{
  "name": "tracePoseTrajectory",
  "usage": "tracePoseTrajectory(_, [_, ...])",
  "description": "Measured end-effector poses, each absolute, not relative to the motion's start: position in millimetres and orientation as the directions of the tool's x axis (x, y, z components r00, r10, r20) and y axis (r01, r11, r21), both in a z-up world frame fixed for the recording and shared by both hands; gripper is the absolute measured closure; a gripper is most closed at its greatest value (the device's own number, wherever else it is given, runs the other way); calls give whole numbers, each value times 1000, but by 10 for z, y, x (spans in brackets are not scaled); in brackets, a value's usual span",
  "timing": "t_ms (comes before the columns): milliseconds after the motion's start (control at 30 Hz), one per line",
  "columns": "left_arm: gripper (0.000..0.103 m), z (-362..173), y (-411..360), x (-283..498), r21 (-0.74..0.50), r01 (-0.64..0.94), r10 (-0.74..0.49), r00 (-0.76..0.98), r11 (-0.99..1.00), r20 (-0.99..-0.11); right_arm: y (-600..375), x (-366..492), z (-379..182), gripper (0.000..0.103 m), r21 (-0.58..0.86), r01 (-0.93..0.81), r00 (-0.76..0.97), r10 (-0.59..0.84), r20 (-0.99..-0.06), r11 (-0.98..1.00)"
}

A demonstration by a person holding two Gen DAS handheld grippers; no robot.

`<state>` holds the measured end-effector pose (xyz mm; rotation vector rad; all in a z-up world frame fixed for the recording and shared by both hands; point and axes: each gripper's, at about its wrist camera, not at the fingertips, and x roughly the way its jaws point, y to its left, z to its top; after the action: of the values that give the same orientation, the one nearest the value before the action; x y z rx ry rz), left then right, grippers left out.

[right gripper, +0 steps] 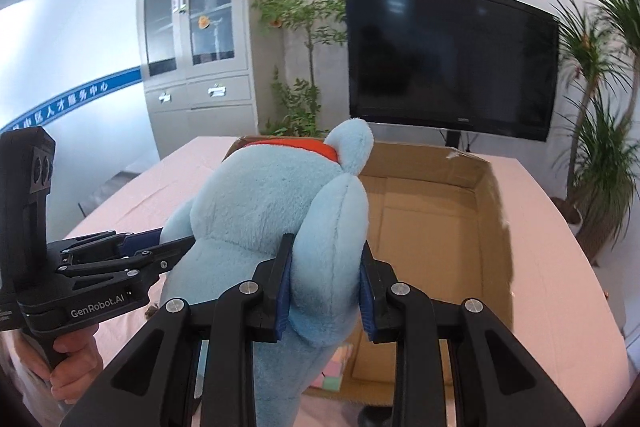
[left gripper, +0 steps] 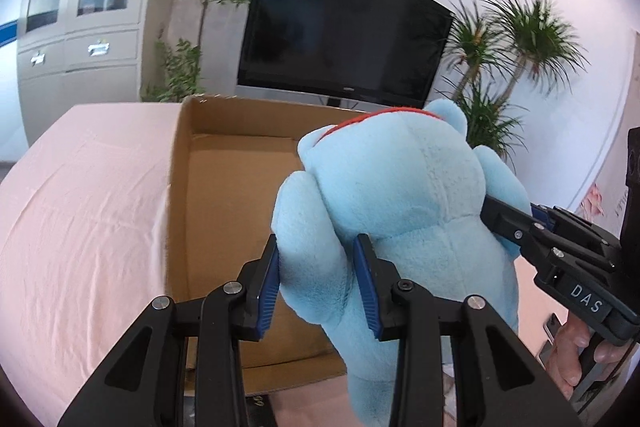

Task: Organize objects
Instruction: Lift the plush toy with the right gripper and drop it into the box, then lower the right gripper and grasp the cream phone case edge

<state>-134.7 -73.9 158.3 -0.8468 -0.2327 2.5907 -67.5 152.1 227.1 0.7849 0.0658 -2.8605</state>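
Note:
A light blue plush toy (left gripper: pixel 416 195) with a red collar hangs in the air over the open cardboard box (left gripper: pixel 224 187). My left gripper (left gripper: pixel 318 283) is shut on one of its limbs, the blue pads pressing the plush from both sides. My right gripper (left gripper: pixel 490 217) comes in from the right and pinches the toy's other side. In the right wrist view the plush toy (right gripper: pixel 276 211) fills the middle, my right gripper (right gripper: pixel 326 287) is shut on a limb, and my left gripper (right gripper: pixel 176 245) grips it from the left. The cardboard box (right gripper: pixel 436 227) lies beyond, its inside bare.
The box rests on a table under a pink cloth (left gripper: pixel 84 211). Behind stand a black TV (left gripper: pixel 344 31), a grey cabinet (right gripper: pixel 200 63) and potted plants (left gripper: pixel 516 39). A pastel block (right gripper: pixel 334 367) lies by the box's near wall. A hand (right gripper: pixel 68 367) holds the left gripper's handle.

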Motion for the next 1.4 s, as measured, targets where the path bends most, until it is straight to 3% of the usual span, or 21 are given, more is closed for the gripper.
tracePoseTrajectory(433, [71,948,-905,-1820,-364,-197,398,-660,-910,-637,873,-1693,1829,78,-165,259,-820,-126,-558,-952])
tracePoseTrajectory(467, [75,914,-844,-1820,-357,-207,400,-654,-911,-642,873,-1750,1797,78,-181,266,-819,-123,-560,-947])
tracePoseTrajectory(500, [86,901,-778,-1834,-377,-251,445,-640,-892,-627,868,-1813,1763,78,-191,291,-811,-136,-569,-938])
tracePoseTrajectory(533, [86,896,-695,-1814,-402,-287,489,-618,-869,-615,870,-1866,1723,79,-181,323,-790,-159,-592,-929])
tracePoseTrajectory(667, [85,952,-421,-1680,-293,-293,414,-664,-910,-623,910,-2027,1402,79,-319,248,-798,-6,-602,-915])
tracePoseTrajectory(767, [82,911,-402,-1667,-341,-285,444,-624,-896,-643,1084,-2112,1239,76,-337,181,-785,71,-616,-924])
tracePoseTrajectory(833, [73,901,-369,-1644,-310,-255,401,-628,-916,-668,1223,-2168,1179,70,-321,160,-746,99,-658,-934])
tracePoseTrajectory(900, [45,935,-333,-1600,-278,-247,371,-641,-928,-672,1384,-2126,1205,62,-258,166,-725,59,-686,-952])
tracePoseTrajectory(933, [42,970,-309,-1548,-271,-255,372,-651,-928,-662,1445,-2091,1237,57,-238,164,-726,47,-686,-957])
tracePoseTrajectory(1000, [37,1063,-250,-1439,-246,-289,378,-664,-925,-645,1554,-1955,1332,33,-229,153,-739,42,-672,-961])
tracePoseTrajectory(1067, [21,1140,-149,-1339,-216,-320,382,-669,-922,-637,1660,-1780,1444,25,-236,140,-760,48,-648,-962])
tracePoseTrajectory(1200, [19,1233,120,-1127,-205,-428,450,-618,-880,-644,1915,-1231,1542,23,-202,149,-754,21,-656,-968])
tracePoseTrajectory(1400, [16,1160,693,-837,-189,-612,514,-414,-768,-751,2625,-363,1395,21,-34,64,-689,-20,-724,-997])
